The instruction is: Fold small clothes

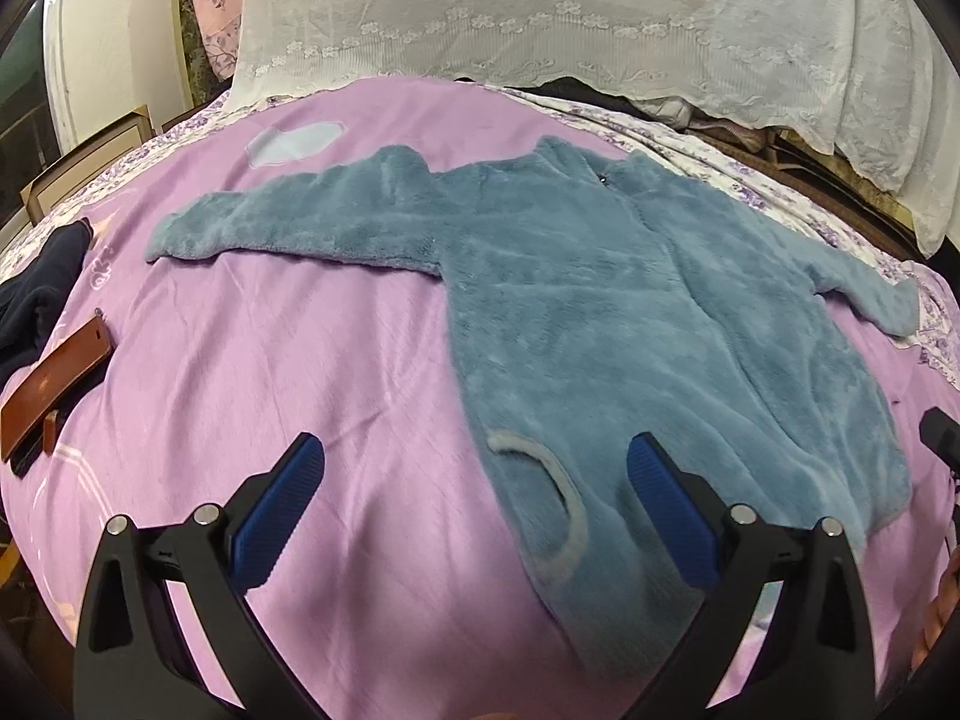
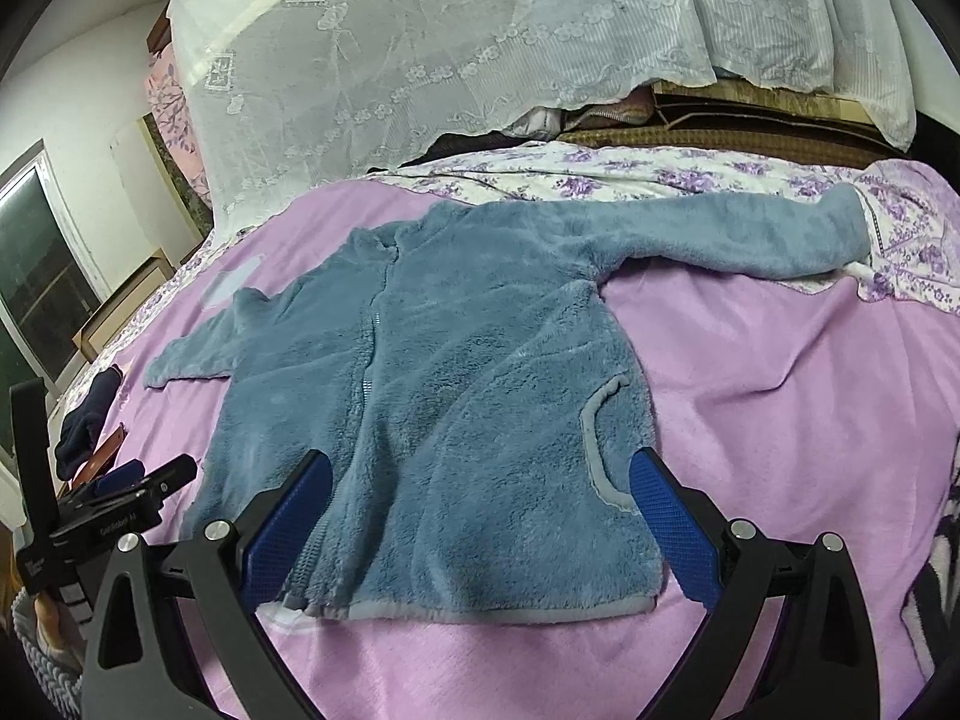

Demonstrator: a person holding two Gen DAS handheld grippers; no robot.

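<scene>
Fleece jacket (image 2: 432, 408), blue, lies flat and face up on my pink bedspread (image 1: 288, 360), both sleeves spread wide. A dark garment (image 1: 42, 294) and a brown case (image 1: 54, 384) sit at the bed's left edge. My left gripper (image 1: 474, 474) and right gripper (image 2: 480, 480) hover over the hem, jaws apart, holding nothing.
</scene>
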